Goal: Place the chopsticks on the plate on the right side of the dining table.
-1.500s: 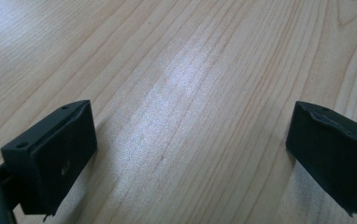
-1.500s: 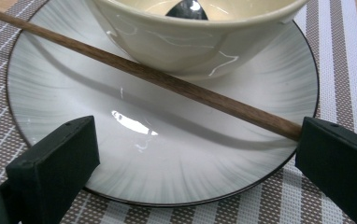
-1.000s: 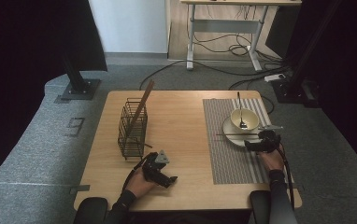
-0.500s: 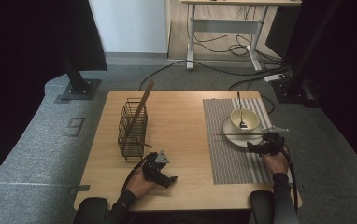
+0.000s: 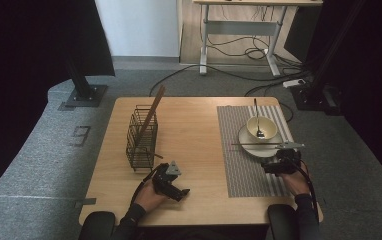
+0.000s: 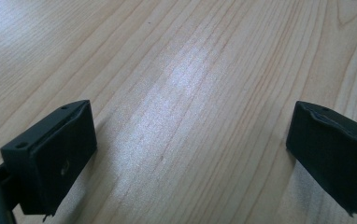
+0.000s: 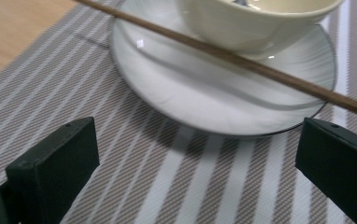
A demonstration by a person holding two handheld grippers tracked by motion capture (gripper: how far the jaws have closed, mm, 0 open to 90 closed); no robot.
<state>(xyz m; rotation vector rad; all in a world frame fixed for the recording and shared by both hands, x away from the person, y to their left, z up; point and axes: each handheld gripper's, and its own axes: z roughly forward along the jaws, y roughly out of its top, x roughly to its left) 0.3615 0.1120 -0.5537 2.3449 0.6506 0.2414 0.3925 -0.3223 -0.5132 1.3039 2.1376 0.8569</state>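
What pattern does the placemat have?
Grey-brown and white stripes on the placemat, clearest in the right gripper view.

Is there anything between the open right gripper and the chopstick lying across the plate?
Nothing visible. The right gripper is open just short of the plate, over bare striped placemat. The chopstick lies across the plate's near side, in front of the bowl.

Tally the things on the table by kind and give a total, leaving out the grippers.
Chopsticks: 2, one across the plate, one in the basket
Basket: 1
Placemat: 1
Plate: 1
Bowl: 1
Spoon: 1
Total: 7
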